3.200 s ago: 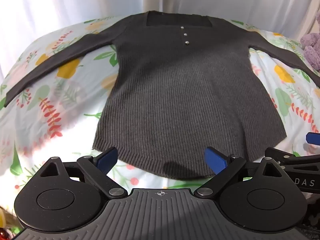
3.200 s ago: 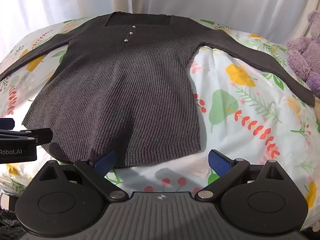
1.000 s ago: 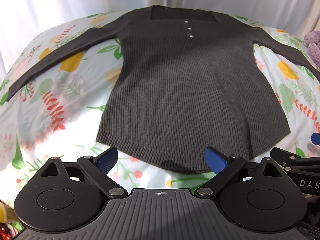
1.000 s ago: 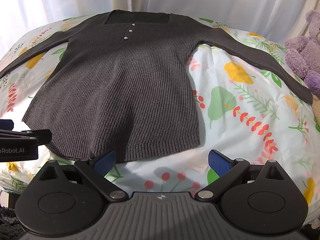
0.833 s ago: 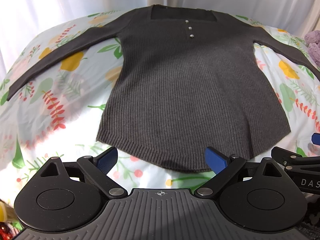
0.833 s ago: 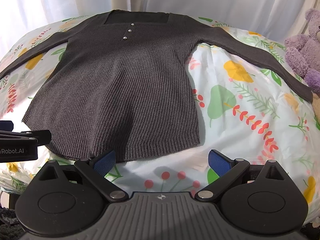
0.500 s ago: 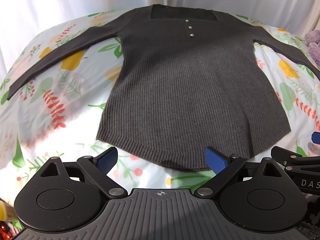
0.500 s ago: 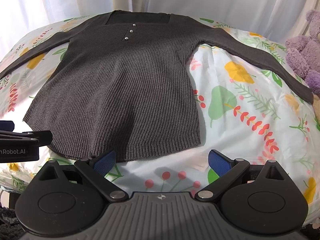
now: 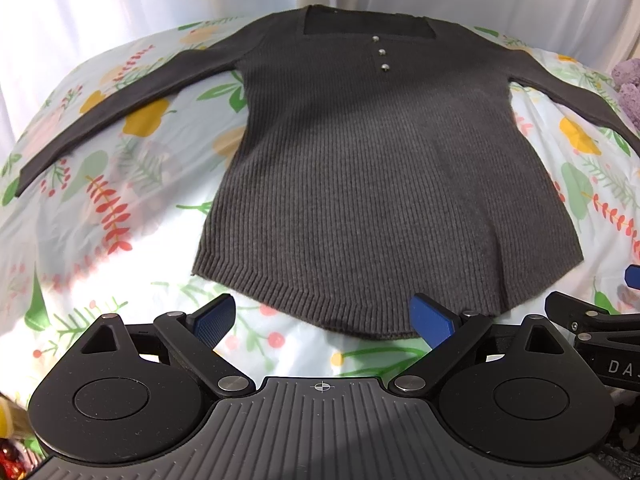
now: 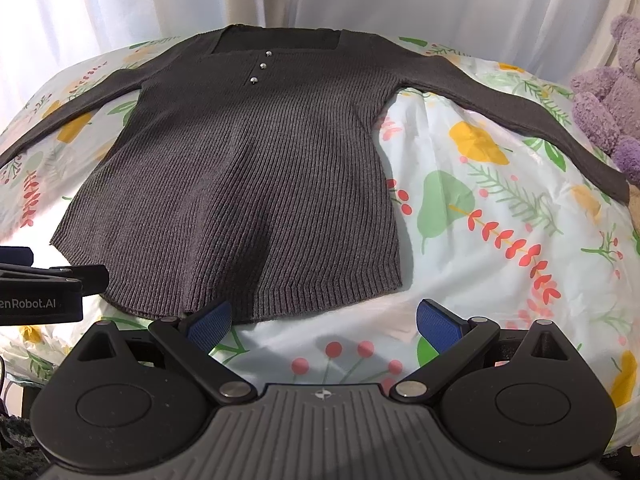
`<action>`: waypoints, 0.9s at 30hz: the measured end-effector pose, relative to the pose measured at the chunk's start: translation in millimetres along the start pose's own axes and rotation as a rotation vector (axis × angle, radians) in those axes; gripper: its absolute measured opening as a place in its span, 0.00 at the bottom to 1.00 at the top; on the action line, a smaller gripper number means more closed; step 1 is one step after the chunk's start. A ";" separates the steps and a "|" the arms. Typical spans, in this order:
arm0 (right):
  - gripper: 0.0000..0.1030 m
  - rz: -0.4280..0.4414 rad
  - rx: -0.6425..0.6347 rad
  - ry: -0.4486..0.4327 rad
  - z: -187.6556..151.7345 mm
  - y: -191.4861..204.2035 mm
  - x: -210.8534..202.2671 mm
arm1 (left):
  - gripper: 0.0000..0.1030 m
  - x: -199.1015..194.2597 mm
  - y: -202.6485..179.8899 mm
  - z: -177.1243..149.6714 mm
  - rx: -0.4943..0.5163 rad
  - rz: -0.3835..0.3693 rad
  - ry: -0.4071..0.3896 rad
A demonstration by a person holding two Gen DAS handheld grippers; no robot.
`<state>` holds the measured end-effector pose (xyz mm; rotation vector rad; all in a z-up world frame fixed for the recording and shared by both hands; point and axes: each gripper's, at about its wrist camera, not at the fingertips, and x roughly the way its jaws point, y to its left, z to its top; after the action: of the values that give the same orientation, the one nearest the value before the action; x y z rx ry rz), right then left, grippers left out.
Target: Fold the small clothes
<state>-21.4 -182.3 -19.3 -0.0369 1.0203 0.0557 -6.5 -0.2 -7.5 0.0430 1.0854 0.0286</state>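
Left wrist: left gripper [image 9: 322, 317] spread wide, empty, at hem; sweater [image 9: 384, 184] flat on sheet [image 9: 100, 240], sleeves out.
Right wrist: right gripper [image 10: 324, 322] likewise released; risk: pinching sheet with hem, dragging knit askew.

ribbed matt knit sweater [image 9: 384, 184] — shiny metal-looking buttons [image 9: 385, 67] — on smooth printed cloth sheet [image 10: 500, 240].
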 end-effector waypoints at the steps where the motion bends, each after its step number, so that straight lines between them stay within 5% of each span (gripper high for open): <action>1: 0.96 0.000 -0.002 0.000 -0.2 0.4 0.0 | 0.95 0.0 -0.3 0.0 0.001 0.001 0.000; 27: 0.96 0.039 -0.003 -0.016 -0.2 -4.6 0.4 | 0.95 3.3 -3.3 0.2 -0.006 0.014 0.024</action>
<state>-21.0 -186.9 -19.7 -0.0195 1.0053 0.0929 -4.7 -3.3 -10.4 0.0452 1.1091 0.0447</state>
